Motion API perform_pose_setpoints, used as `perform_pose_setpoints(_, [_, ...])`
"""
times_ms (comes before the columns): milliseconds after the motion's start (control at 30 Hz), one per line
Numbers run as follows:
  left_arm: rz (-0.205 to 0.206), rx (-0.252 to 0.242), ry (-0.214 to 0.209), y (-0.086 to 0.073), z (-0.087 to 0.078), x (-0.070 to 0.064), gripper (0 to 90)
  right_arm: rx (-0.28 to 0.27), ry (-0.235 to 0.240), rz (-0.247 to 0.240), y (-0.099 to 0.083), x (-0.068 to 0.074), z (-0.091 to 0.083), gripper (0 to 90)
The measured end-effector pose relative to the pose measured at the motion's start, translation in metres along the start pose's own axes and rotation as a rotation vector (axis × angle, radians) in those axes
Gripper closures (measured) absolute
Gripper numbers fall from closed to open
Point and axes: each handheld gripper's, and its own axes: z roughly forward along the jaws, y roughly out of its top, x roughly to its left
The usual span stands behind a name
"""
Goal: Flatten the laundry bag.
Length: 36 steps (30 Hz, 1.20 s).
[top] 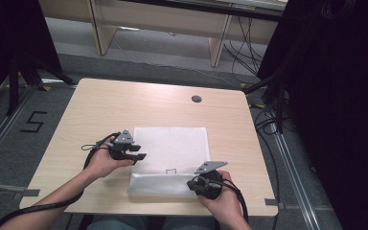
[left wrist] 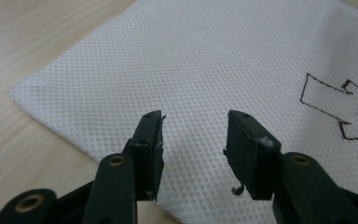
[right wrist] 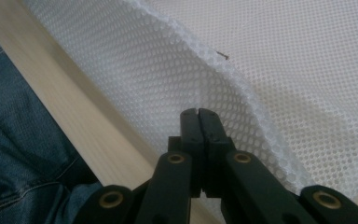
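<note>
The light wood-grain table [top: 100,110] carries a white mesh cloth [top: 172,143] lying flat near its front edge, its near edge folded over.

Looks like a lab or recording room, not a home. Plain light-wood counter [top: 100,110] with a cable grommet [top: 196,98] near its far edge, standing on grey floor. Black curtain [top: 335,96] and bundled cables [top: 273,96] past the right edge, tripod legs [top: 28,72] at far left, a taped "5" [top: 32,121] on the floor.
</note>
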Motion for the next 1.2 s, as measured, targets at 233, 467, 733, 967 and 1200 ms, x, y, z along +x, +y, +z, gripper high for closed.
perform_pose_setpoints(233, [0.031, 0.044, -0.022, -0.003, 0.009, -0.007, 56.2, 0.012, 0.014, -0.002, -0.005, 0.003, -0.003, 90.0])
perform_pose_setpoints(467, [0.089, 0.102, -0.033, -0.006, 0.017, -0.013, 57.0, 0.039, 0.039, 0.024, -0.011, 0.008, -0.008, 90.0])
perform_pose_setpoints(733, [0.090, 0.106, -0.022, -0.006, 0.019, -0.014, 57.4, 0.053, 0.045, 0.052, -0.013, 0.012, -0.032, 86.2])
perform_pose_setpoints(967, [0.089, 0.117, 0.007, -0.002, 0.022, -0.014, 58.6, 0.035, 0.012, 0.092, -0.016, 0.006, -0.052, 83.2])
perform_pose_setpoints(1200, [0.070, 0.115, 0.024, 0.001, 0.026, -0.009, 59.4, -0.001, -0.023, 0.129, -0.014, -0.003, -0.071, 82.4])
